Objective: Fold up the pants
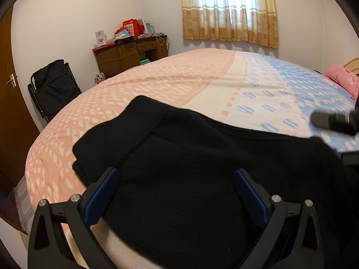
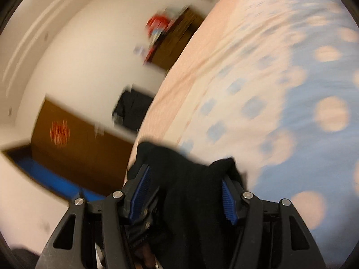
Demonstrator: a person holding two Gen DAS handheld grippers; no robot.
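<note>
Left wrist view: black pants (image 1: 179,168) lie on a bed (image 1: 157,85) with a pink, cream and blue patterned cover. The left tool (image 1: 175,192) hangs just above the pants with its blue-padded fingers spread wide to either side of the cloth; nothing is pinched between them. The ribbed waistband (image 1: 112,139) sits at the left end of the pants, and the cloth runs from there rightward across the bed, so the long axis lies crosswise to this tool. At the far right end of the pants, part of a dark piece of gear (image 1: 334,121) shows, probably the right tool, though it is too cut off to be sure.

Right wrist view: the picture is smeared and tilted. The right tool (image 2: 186,190) has a bunched, raised piece of the pants (image 2: 190,201) between its fingers. The fingers stand partly apart; the right pad (image 2: 228,201) looks to touch the cloth, the left pad (image 2: 140,192) shows a gap, so a firm grip cannot be told. This tool is nearer the end to be carried over.

Only the left view shows the pants' whole lie; only the right view shows the lifted end
</note>
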